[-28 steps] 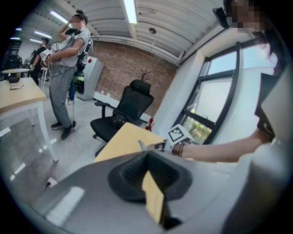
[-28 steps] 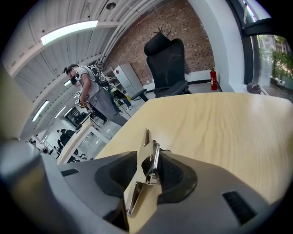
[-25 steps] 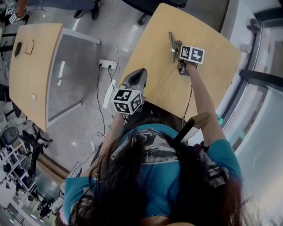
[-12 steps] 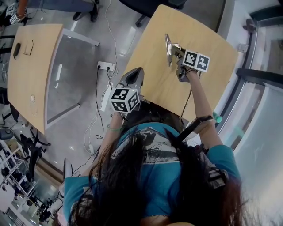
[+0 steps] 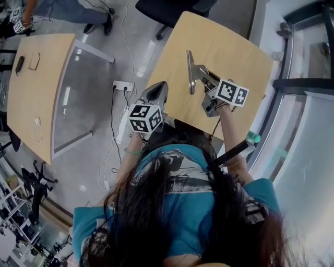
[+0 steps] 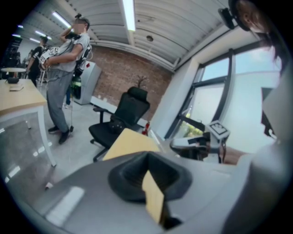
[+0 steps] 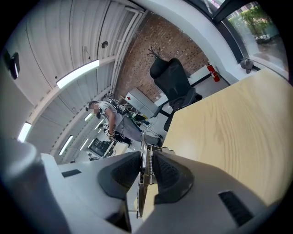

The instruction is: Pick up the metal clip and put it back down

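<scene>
Metal clip (image 5: 190, 73), thin, shiny: R gripper (image 5: 200, 74) jaws just closed, pinching it; L gripper (image 5: 157, 89) jaws together.

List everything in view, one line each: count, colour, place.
metal clip: one, silver, held over the near table
near table: one, light wood, under both grippers
second table: one, light wood, across the floor on the left
office chair: one, black, beyond the near table's far edge
power strip: one, white, on the floor between the tables
bystanders: two, the nearer in grey, standing by the second table
fire extinguisher: one, red, near the brick wall
left gripper: one, grey, jaws together and empty, at the near table's left edge
right gripper: one, grey, jaws just closed further and clamped on the metal clip
</scene>
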A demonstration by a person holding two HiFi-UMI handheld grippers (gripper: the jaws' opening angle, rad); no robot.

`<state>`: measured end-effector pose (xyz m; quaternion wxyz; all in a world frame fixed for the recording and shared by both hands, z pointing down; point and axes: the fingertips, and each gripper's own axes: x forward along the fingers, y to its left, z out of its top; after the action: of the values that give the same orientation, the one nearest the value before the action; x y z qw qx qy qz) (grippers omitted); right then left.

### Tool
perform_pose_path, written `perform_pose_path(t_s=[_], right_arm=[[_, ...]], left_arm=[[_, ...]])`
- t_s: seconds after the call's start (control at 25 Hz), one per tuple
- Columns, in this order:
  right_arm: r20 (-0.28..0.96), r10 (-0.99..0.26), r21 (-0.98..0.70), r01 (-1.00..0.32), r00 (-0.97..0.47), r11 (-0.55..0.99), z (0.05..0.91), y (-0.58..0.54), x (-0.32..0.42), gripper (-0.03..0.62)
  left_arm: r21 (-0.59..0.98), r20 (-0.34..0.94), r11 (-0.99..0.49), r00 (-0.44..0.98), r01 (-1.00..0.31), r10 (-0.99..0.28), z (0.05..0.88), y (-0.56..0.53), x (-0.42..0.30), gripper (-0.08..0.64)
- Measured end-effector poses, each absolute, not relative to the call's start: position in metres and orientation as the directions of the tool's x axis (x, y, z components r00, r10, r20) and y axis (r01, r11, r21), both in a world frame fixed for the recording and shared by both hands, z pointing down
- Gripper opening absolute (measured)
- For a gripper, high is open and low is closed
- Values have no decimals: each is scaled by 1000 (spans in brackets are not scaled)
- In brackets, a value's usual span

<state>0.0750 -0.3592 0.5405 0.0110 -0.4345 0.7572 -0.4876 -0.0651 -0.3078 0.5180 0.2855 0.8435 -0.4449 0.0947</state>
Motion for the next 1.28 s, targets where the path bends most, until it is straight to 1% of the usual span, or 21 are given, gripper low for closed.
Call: perform_pose_path(t_s=[0.36, 0.72, 1.28], right_arm=[[347, -744, -791, -604, -571, 95, 511, -297, 77, 92], [325, -780, -810, -583, -535, 62, 502, -252, 71, 92], [314, -789, -808, -586, -527, 69, 495, -227, 69, 92]], left_arm=[[451, 365, -453, 622, -769, -693, 509, -284, -67, 5], [410, 333, -533, 666, -740, -668, 493, -260, -61, 4], [366, 326, -592, 694, -718, -642, 487, -237, -53, 2]])
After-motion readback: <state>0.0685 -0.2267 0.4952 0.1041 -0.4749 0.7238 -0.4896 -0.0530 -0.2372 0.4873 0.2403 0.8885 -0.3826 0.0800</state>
